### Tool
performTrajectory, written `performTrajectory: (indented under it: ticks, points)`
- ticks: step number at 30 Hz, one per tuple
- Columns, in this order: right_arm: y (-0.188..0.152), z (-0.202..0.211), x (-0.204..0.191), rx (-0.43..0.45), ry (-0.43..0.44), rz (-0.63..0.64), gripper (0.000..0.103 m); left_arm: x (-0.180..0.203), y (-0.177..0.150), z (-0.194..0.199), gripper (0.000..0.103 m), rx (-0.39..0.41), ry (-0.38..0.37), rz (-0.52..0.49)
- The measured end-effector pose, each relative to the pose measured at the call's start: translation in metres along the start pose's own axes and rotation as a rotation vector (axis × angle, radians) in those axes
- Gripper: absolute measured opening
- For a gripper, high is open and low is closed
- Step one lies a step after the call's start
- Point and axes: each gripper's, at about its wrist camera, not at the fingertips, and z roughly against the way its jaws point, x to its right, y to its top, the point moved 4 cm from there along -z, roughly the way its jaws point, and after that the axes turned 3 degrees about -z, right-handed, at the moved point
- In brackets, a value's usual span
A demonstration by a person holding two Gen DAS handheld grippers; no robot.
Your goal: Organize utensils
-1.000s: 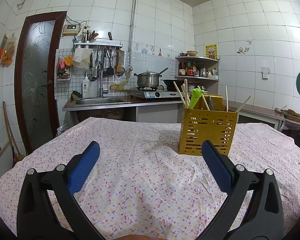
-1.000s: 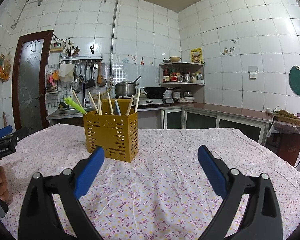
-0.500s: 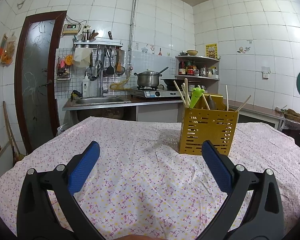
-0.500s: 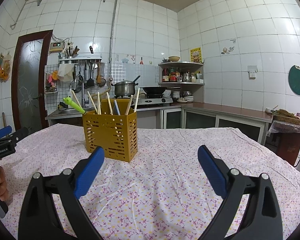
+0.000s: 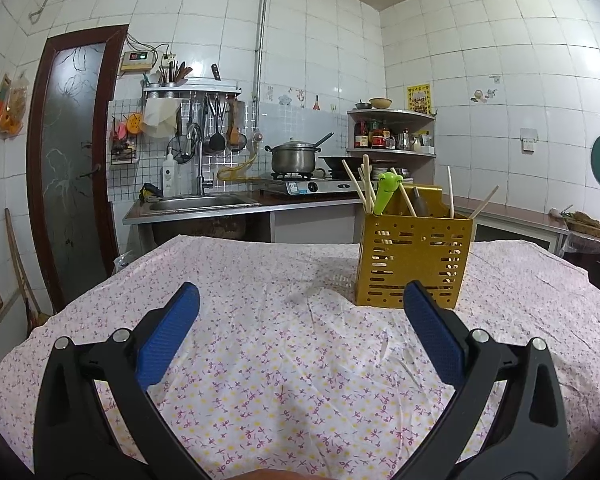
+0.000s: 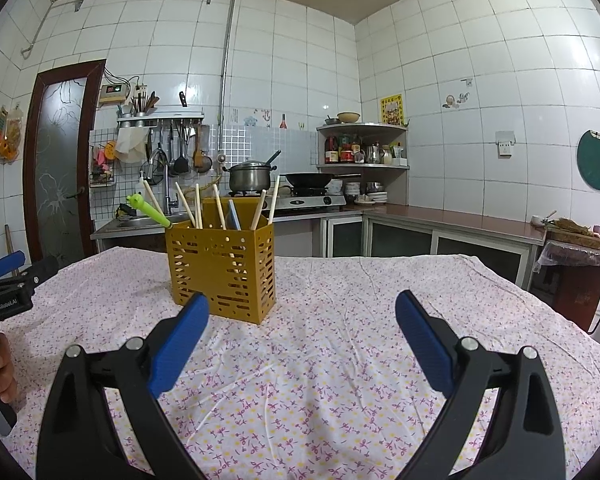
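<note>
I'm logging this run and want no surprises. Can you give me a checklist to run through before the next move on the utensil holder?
1. Left tool open and empty: ok, blue pads wide apart, nothing between them.
2. Right tool open and empty: ok.
3. Yellow perforated plastic utensil holder upright on the floral tablecloth: ok.
4. Utensils inside the holder: ok, the pale wooden chopsticks and green cartoon-headed utensil stand in it.
5. Loose utensils left on the cloth: none in view, but the tools hide the near edge: cannot tell.
6. Path between tools and holder free: ok.
</note>
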Motion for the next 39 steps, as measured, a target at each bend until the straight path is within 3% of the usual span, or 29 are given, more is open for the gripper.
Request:
performTrajectory:
  ticks: [39]
  points:
    - [-0.0003,-0.0039,0.0015,-0.012,-0.007,0.01,0.092,-0.0019,-0.0033,-0.0012,0.098,-0.007,-0.004,-0.003]
